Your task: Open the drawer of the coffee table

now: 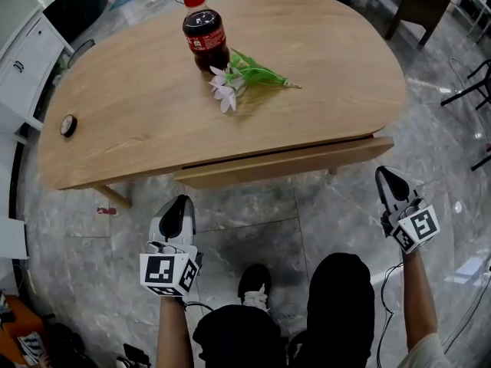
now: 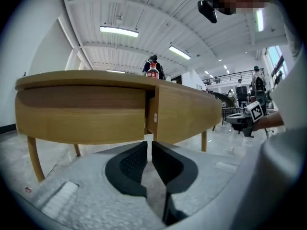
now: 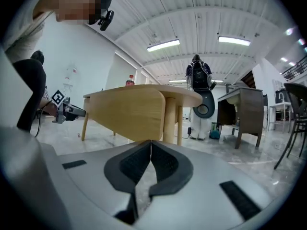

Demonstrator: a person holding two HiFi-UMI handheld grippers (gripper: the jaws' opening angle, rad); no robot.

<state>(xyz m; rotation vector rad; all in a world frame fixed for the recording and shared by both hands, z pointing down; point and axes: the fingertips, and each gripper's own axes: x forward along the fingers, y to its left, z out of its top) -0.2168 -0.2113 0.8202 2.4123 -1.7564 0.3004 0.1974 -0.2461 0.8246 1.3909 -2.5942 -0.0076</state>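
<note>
Inside of the drawer [image 1: 284, 163] out of sight under the coffee table [image 1: 322, 67]; small round object [image 1: 68, 125] unidentifiable.

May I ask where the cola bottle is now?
In the head view, the cola bottle stands on the coffee table, near its far edge, left of the flowers.

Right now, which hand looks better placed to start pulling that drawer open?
Left, though only narrowly. The left gripper, shut, sits just below the drawer's left corner, and its own view looks straight at that protruding edge. The right gripper, also shut, hangs mostly beyond the drawer's right end.
</note>
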